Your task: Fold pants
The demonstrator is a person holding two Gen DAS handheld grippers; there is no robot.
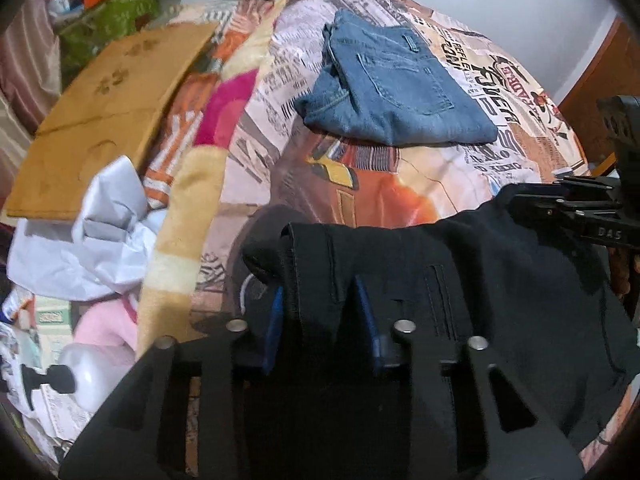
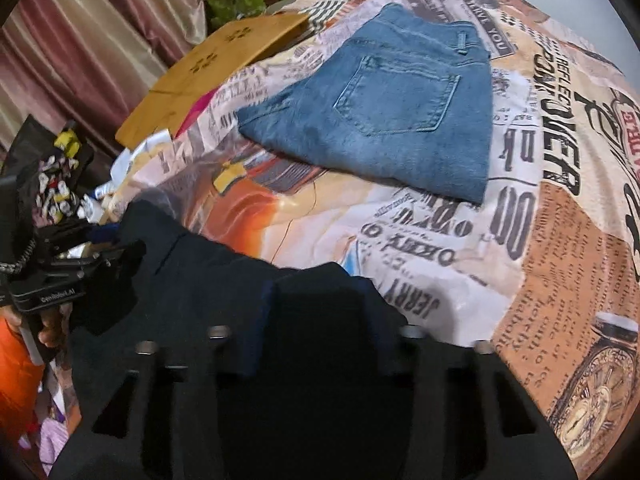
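Dark navy pants (image 1: 460,272) hang stretched between my two grippers above the near edge of the bed. My left gripper (image 1: 320,300) is shut on the pants' waistband edge, blue pads on either side of the cloth. My right gripper (image 2: 320,312) is shut on the other end of the pants (image 2: 208,272), its fingers mostly hidden by the dark cloth. The right gripper's body shows in the left wrist view (image 1: 576,216); the left gripper's body shows in the right wrist view (image 2: 60,280). Folded blue jeans (image 1: 392,84) lie farther back on the bed, also in the right wrist view (image 2: 384,112).
The bed has a newspaper-print cover (image 2: 520,240). A flat cardboard sheet (image 1: 104,120) lies at the left, with crumpled white paper (image 1: 92,232), a white bottle (image 1: 88,372) and clutter beside it. A pink curtain (image 2: 80,40) hangs at the left. A wooden board (image 1: 600,80) stands at the right.
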